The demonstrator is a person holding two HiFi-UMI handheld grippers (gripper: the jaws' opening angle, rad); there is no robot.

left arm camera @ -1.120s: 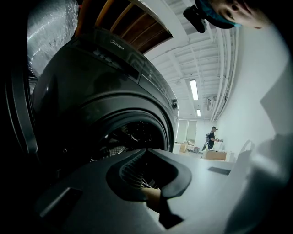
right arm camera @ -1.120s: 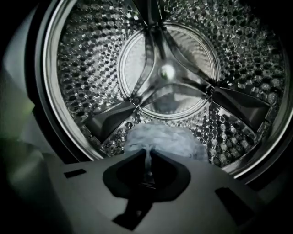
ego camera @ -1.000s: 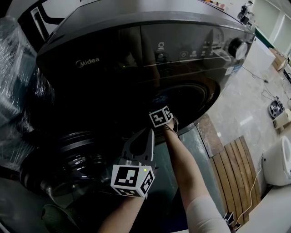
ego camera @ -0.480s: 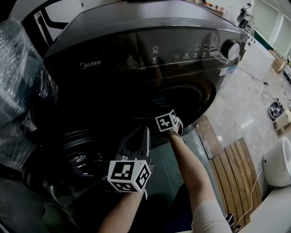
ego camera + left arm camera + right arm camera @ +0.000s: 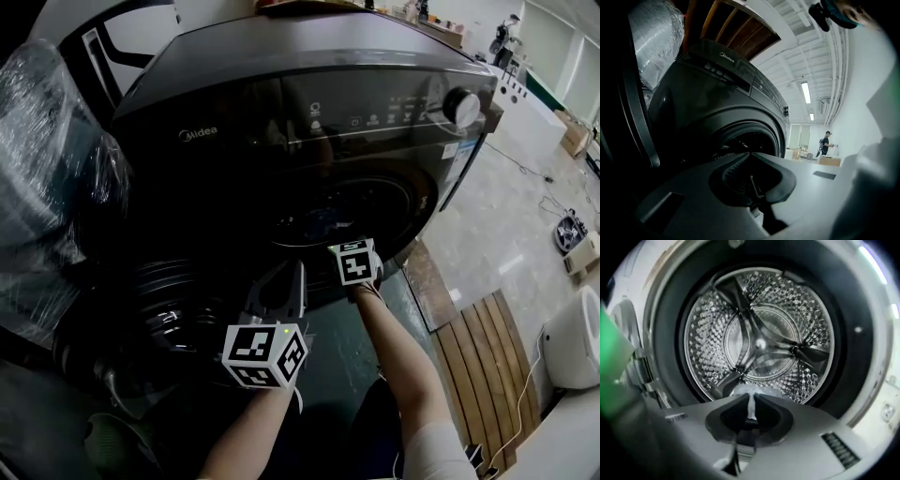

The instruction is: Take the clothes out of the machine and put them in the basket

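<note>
The right gripper (image 5: 750, 399) now sits further back from the drum mouth than a second ago, its marker cube showing lower against the opening's bottom lip. The left gripper (image 5: 298, 272) has barely shifted. I read this as the pull-out step under way: the cloth is about to clear the rim.

Head view: the washing machine (image 5: 309, 84) is a dark grey, glossy front-loader with a rounded front and a knob at the right of its panel. Its round door (image 5: 141, 328) hangs open at the left. A bulky thing in crinkled clear plastic wrap (image 5: 47, 169) stands beside it. No basket can be made out here for certain.

Left gripper view: the jaws are together with nothing between them, pointing level at the machine's front.

Right gripper view: the drum (image 5: 759, 333) is bright perforated steel, dimpled all over, with three raised ribs running to a centre hub. The jaws are closed on a thin fold of pale cloth (image 5: 749, 394) — soft and limp, bunched just past the tips at the drum's lower edge. No other clothes show in the visible part of the drum, so this may be the last piece
</note>
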